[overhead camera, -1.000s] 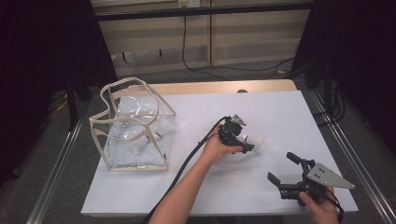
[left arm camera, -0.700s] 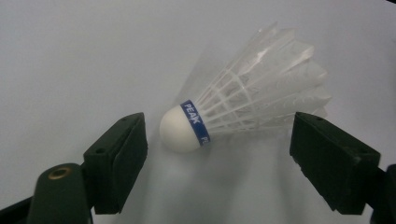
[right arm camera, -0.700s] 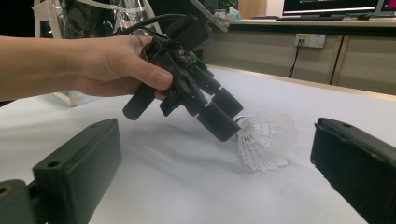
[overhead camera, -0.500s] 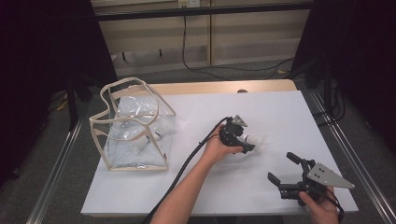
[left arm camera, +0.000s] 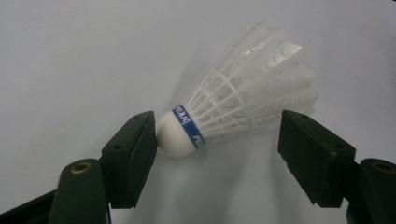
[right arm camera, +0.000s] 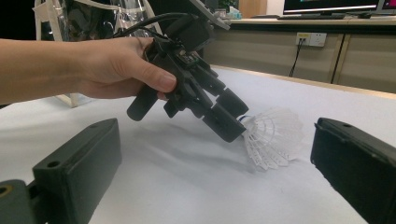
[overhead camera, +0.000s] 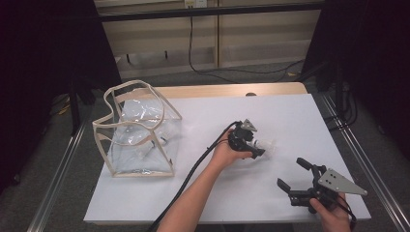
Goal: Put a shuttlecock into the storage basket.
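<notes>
A white feathered shuttlecock (left arm camera: 233, 107) with a blue band lies on its side on the white table (overhead camera: 290, 111). My left gripper (overhead camera: 261, 147) slants down over it, and the shuttlecock (overhead camera: 267, 146) sits between the jaws. They have just been closing. In the left gripper view one pad (left arm camera: 133, 154) meets the cork, while the other pad (left arm camera: 313, 154) stands just off the feathers. The right gripper view shows the left gripper (right arm camera: 229, 116) and the shuttlecock (right arm camera: 273, 135) from the side. My right gripper (overhead camera: 290, 172) rests open near the front right of the table, holding nothing.
A clear plastic bag (overhead camera: 138, 130) with beige trim stands open on the table's left side. A black cable (overhead camera: 193, 169) runs from the left gripper along the forearm. The table's front edge lies close to the right hand.
</notes>
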{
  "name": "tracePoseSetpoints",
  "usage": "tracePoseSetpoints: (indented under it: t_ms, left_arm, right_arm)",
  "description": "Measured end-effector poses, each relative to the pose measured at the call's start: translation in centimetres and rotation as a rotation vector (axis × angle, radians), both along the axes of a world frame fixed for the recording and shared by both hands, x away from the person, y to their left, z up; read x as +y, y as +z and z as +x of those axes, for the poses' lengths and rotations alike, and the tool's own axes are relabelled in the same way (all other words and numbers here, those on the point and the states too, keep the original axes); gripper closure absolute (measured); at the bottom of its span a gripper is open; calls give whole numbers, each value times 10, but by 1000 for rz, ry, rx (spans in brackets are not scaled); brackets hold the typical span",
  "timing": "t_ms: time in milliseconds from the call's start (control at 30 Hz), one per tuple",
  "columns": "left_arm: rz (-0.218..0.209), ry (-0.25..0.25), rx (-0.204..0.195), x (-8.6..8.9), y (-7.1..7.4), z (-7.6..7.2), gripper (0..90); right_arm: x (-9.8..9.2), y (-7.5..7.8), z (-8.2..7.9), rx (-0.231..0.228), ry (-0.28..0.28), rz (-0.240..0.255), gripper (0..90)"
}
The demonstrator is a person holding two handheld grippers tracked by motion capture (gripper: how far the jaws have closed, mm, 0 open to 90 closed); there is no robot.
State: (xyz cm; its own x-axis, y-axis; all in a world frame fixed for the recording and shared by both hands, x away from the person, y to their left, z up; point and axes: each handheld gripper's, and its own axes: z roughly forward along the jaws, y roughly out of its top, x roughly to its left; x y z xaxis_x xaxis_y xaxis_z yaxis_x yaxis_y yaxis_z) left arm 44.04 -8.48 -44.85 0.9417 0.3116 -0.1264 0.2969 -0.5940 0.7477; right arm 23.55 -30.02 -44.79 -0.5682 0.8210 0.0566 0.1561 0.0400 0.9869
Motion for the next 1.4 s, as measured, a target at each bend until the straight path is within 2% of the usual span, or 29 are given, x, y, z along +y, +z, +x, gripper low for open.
tracePoseSetpoints:
  t_ms: [133, 233, 333, 400, 700, 833, 933, 1100, 1133, 1200, 1300, 1400]
  left_arm:
    - [-1, 4, -1, -2, -3, 3, 292]
    - [-15, 19, 19, -1, -5, 6, 309]
    - [-9, 13, 18, 0, -6, 7, 362]
    - [-12, 18, 32, 0, -6, 7, 391]
    - [17, -18, 55, 2, -3, 4, 575]
    - [18, -44, 61, 2, -2, 1, 611]
    - [29, -48, 56, 2, -1, 0, 611]
    - [12, -50, 26, 1, 0, 1, 490]
    - [8, -52, 7, -1, -1, 1, 470]
    - [-4, -58, -1, -2, -1, 1, 453]
    - [7, -81, -11, -5, -3, 0, 451]
    - [17, -100, 3, -7, -5, -1, 495]
  right_arm:
    - [0, 0, 0, 0, 0, -1, 18]
    - [-1, 0, 0, 1, -1, -2, 17]
    - [-2, 0, 0, -1, -1, -2, 18]
    - [-2, 0, -1, 3, -4, 2, 17]
    - [-3, 0, -1, 4, -4, 4, 17]
    - [-3, 0, -1, 3, -4, 4, 17]
    - [-2, 0, -1, 4, -4, 5, 18]
    - [-2, 0, -1, 3, -3, 4, 17]
    - [-2, 0, -1, 5, -2, 5, 17]
    - [-2, 0, -1, 4, -2, 5, 17]
    - [-2, 0, -1, 5, -2, 6, 18]
    - [-2, 0, -1, 6, -2, 9, 17]
